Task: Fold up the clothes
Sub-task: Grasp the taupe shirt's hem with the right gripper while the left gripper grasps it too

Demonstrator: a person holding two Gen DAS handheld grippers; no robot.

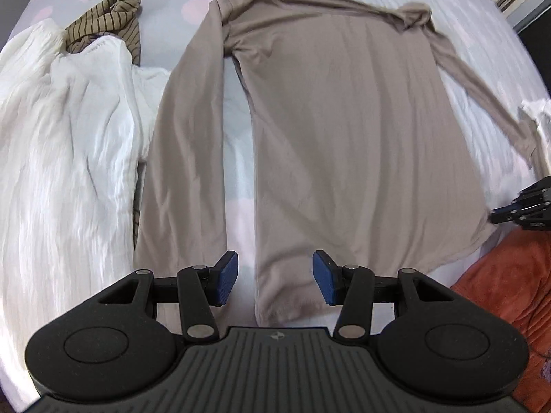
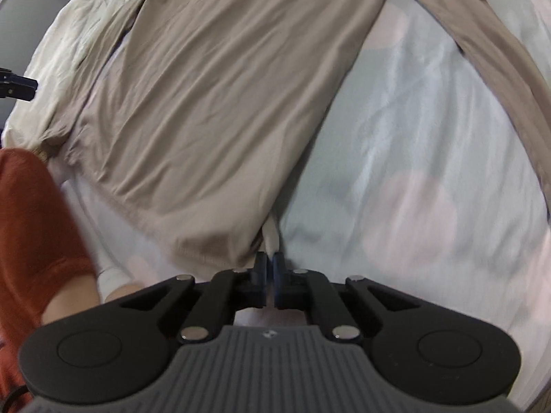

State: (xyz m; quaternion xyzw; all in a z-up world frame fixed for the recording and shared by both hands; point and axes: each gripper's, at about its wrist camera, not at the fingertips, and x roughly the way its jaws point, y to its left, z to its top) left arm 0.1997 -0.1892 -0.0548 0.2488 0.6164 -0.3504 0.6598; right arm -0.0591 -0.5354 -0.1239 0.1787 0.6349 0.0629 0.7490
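Zero folds done so far I'd say: the shirt (image 1: 344, 130) is just lying flat on the bed (image 1: 237, 179), left gripper (image 1: 275, 280) wide open over its hem, right gripper (image 2: 269, 268) pinched on the hem corner.
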